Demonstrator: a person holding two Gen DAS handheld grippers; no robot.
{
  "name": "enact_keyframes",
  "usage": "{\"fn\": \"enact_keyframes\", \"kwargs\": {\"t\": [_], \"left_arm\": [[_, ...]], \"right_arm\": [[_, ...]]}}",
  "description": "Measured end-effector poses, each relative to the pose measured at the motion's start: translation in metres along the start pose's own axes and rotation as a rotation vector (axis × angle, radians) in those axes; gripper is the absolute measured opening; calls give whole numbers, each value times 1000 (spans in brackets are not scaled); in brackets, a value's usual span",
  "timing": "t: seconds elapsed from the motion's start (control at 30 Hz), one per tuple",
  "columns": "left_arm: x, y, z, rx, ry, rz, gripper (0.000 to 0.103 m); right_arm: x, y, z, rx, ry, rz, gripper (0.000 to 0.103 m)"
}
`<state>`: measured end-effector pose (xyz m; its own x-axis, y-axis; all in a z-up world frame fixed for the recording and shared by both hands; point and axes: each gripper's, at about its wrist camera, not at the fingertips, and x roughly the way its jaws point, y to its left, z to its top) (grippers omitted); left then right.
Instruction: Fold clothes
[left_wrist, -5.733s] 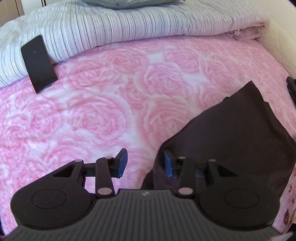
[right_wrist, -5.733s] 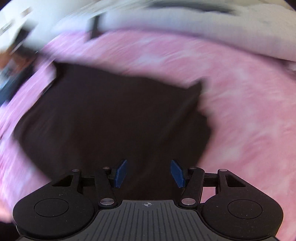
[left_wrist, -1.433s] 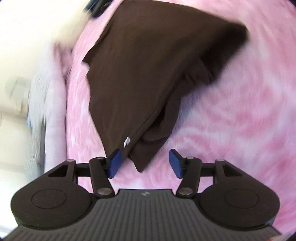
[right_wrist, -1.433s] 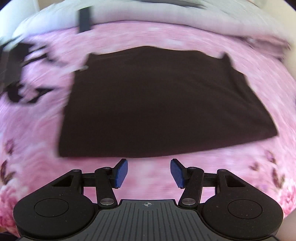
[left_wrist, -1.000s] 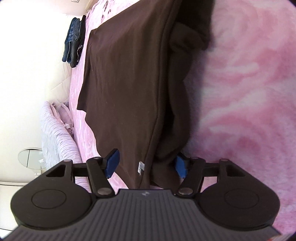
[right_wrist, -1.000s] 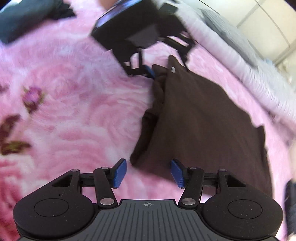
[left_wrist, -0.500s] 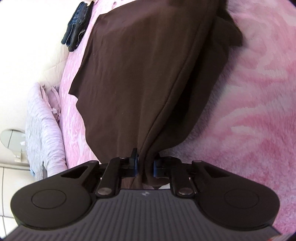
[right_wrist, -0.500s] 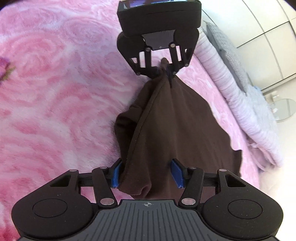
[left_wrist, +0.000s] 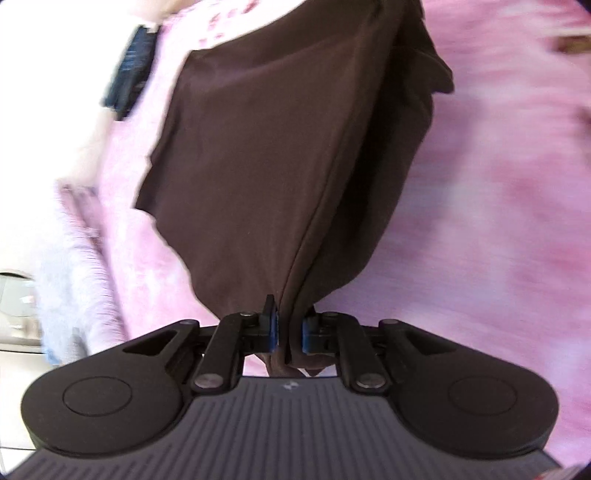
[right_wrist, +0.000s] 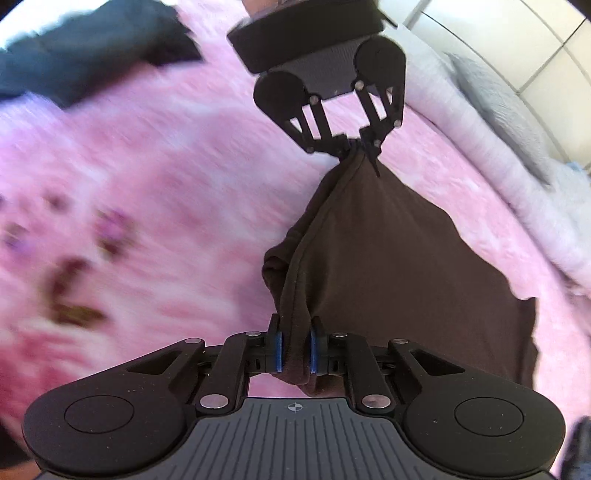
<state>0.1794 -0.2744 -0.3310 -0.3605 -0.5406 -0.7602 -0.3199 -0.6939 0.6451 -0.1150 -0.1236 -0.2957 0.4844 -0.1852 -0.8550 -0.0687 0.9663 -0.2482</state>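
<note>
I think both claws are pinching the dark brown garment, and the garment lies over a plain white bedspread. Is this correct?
Not quite. Both the left claw and the right claw do pinch the dark brown garment, and their jaws are closing on it. But the bedspread is pink with a rose pattern, not plain white; the right wrist view shows it clearly.

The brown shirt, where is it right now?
The brown shirt hangs over the pink blanket, one edge pinched between the closing left tongs and right tongs.
</note>
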Motion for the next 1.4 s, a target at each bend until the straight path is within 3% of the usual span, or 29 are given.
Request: {"fn": "enact_keyframes", "kwargs": {"t": [0.1, 0.23, 0.33, 0.47, 0.6, 0.67, 0.83, 1.0, 1.13, 1.27, 1.4], "left_arm": [[-29, -8, -1, 1, 23, -63, 9], [-44, 35, 8, -8, 59, -49, 9], [-34, 96, 26, 3, 110, -76, 10], [-3, 182, 67, -7, 123, -54, 10], [51, 249, 117, 18, 114, -70, 10], [90, 273, 141, 25, 114, -116, 11], [183, 287, 178, 35, 121, -233, 12], [251, 279, 185, 23, 139, -330, 13], [262, 271, 180, 0, 140, -374, 15], [256, 290, 171, -133, 132, -367, 35], [239, 323, 156, -314, 113, -312, 38]], "right_arm": [[-20, -1, 9, 66, -40, 156, 13], [-49, -38, 8, 228, -96, 231, 12], [-81, -91, -3, 380, -152, 217, 12], [-118, -166, -33, 583, -214, 153, 12], [-129, -239, -88, 763, -244, 104, 12], [-128, -274, -120, 860, -254, 97, 12], [-85, -349, -215, 1144, -243, 181, 12], [-46, -392, -291, 1328, -235, 251, 12], [-38, -398, -320, 1370, -210, 276, 12], [-47, -395, -336, 1435, -192, 234, 13], [-69, -390, -341, 1471, -166, 148, 14]]}}
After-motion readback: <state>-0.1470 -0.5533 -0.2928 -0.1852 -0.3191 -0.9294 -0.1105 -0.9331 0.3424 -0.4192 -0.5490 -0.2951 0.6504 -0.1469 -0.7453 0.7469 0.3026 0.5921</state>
